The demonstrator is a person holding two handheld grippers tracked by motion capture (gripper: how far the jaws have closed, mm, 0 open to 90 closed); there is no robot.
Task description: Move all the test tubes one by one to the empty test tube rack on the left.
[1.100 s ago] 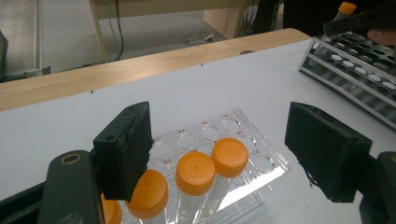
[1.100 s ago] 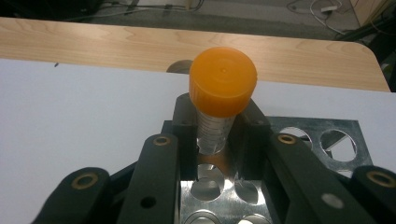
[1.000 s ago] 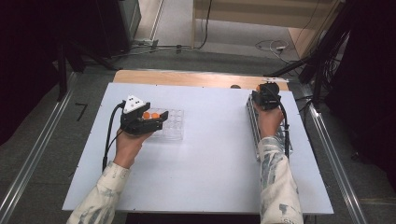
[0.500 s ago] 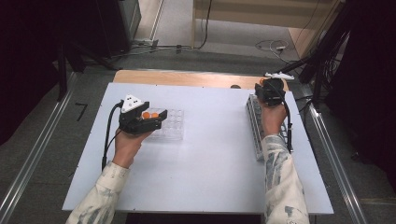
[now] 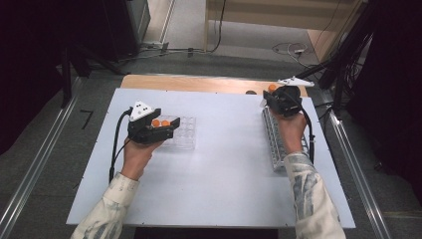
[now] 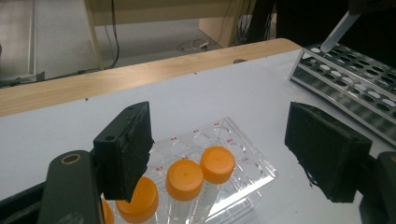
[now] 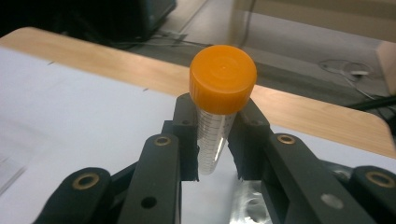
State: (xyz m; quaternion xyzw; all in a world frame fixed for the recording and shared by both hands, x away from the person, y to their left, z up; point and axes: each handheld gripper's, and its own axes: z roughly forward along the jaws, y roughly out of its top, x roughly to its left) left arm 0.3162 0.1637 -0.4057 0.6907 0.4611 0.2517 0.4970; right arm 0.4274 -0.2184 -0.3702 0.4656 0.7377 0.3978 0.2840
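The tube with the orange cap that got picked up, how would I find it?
Look to the right side of the white table, above the long metal rack. There the right tool is shut on a clear plastic tube with an orange screw cap. The other orange-capped tubes stand in a clear tray.

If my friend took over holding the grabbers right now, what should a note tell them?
Right gripper: shut on an orange-capped tube, held above the far end of the metal rack at the table's right side.
Left gripper: open, holding nothing, poised over the clear plastic rack on the left.
Clear rack: three more capped tubes stand in its near holes, maybe a fourth behind the jaw.
Done: one tube is out of a rack and in the grip.
Left: probably carry that tube to the other rack and seat it; which way the tubes are travelling I cannot tell.
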